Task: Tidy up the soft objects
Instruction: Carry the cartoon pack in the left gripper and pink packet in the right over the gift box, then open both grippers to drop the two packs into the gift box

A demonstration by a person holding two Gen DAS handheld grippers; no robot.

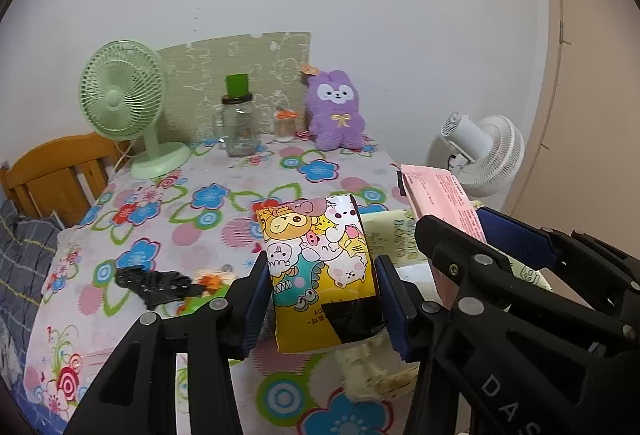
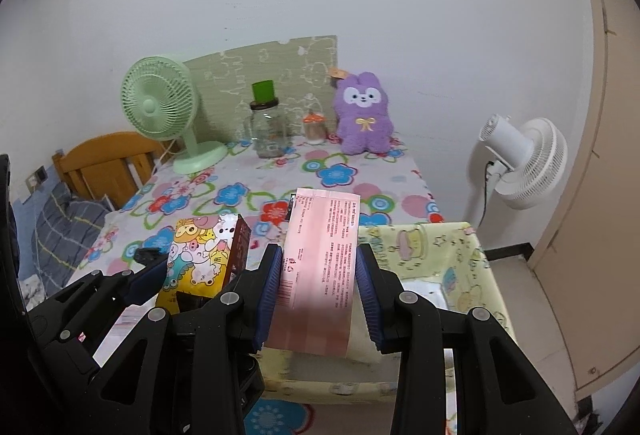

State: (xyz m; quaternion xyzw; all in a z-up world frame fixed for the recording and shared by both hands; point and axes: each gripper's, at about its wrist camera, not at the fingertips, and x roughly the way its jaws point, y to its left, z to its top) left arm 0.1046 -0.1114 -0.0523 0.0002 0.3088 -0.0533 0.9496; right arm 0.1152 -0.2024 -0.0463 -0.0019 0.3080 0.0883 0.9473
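Note:
My left gripper (image 1: pixel 322 287) is shut on a yellow cartoon-print tissue pack (image 1: pixel 320 267) and holds it above the table. It also shows in the right wrist view (image 2: pixel 200 259). My right gripper (image 2: pixel 320 275) is shut on a pink tissue pack (image 2: pixel 322 267), held above the left edge of a pale yellow fabric storage box (image 2: pixel 452 247). The pink pack (image 1: pixel 440 199) and the box (image 1: pixel 394 239) show at the right of the left wrist view. A purple plush rabbit (image 1: pixel 336 111) sits at the table's far end.
The table has a floral cloth (image 1: pixel 208 203). A green desk fan (image 1: pixel 124 107), a glass jar with a green cup on top (image 1: pixel 238 123) and a small jar (image 1: pixel 285 125) stand at the back. A black object (image 1: pixel 154 285) lies near left. A white floor fan (image 2: pixel 520 163) stands right.

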